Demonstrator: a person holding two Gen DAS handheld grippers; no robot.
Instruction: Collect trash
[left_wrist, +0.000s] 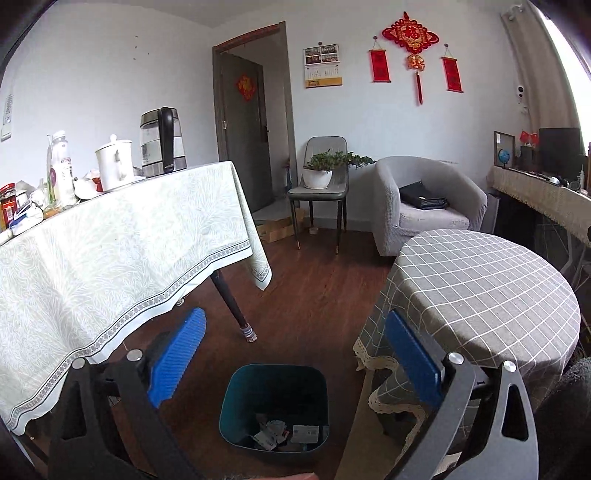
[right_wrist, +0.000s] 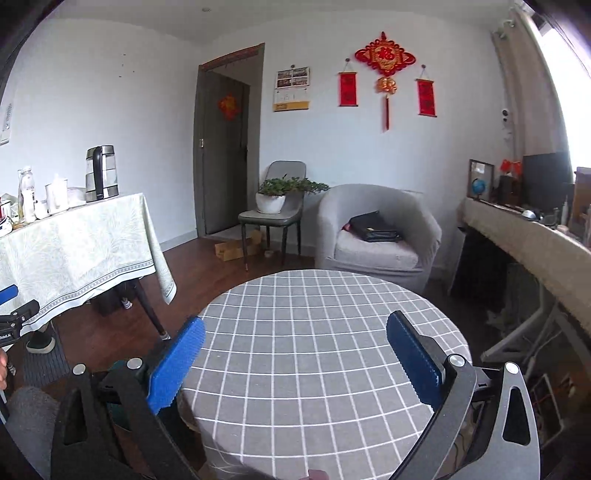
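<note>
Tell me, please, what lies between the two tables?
In the left wrist view, bare wooden floor and the teal trash bin sit between the rectangular table and round table.

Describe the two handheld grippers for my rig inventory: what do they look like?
Both look alike. The left gripper has two blue fingers with ribbed pads, mounted on black angular arms with cut-out slots and round silver bolts. The right gripper repeats that build: blue ribbed fingers, black frame, silver bolts. No cables show. White lettering on the left gripper's side is too small to read.
</note>
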